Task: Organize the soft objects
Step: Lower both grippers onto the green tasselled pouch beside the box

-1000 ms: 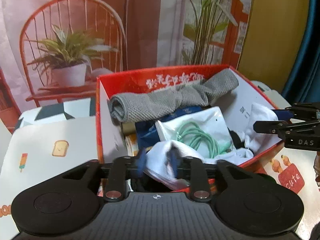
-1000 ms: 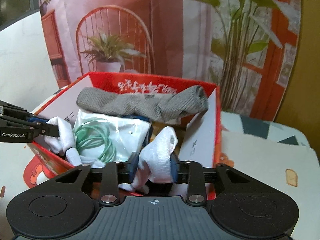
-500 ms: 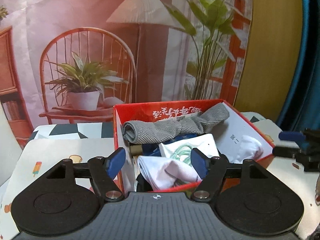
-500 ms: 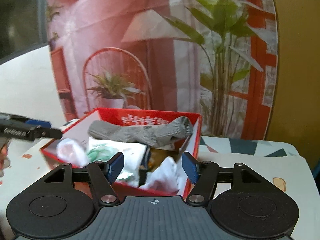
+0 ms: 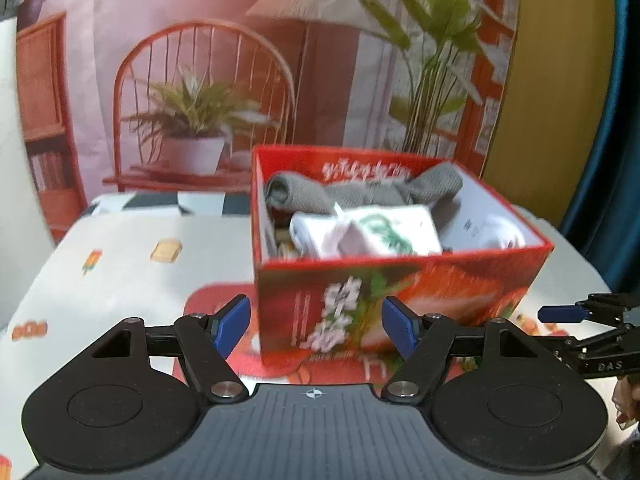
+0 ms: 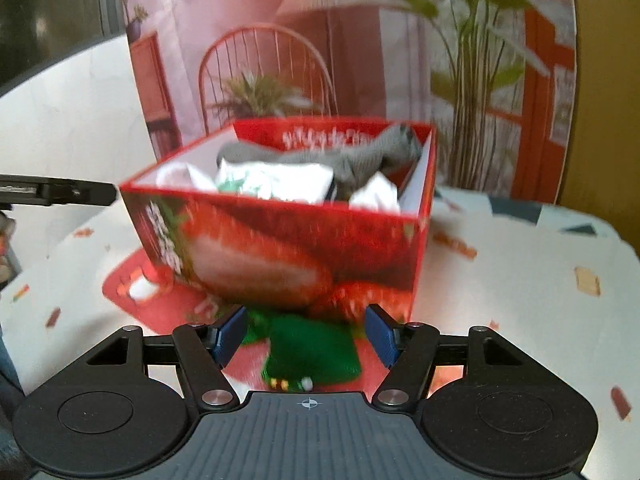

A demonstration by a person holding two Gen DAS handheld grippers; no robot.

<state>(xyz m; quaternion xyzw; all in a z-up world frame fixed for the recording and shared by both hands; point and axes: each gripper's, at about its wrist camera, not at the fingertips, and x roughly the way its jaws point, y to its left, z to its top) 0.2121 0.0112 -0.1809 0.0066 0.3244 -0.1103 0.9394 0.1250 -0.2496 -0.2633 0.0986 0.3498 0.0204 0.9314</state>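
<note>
Where printed tablecloth [image 5: 120, 272] ends, a painted backdrop [image 5: 200, 60] hangs.

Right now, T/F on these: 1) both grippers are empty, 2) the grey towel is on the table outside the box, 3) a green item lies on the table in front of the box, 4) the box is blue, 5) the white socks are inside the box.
1) Both grippers are empty. True: left gripper and right gripper stand open with nothing between the pads.
2) The grey towel is on the table outside the box. False: the grey towel lies inside the red box, along its far side.
3) A green item lies on the table in front of the box. True: green item, seen in the right wrist view.
4) The box is blue. False: it is red with a strawberry print.
5) White socks are inside the box. True: white socks.
</note>
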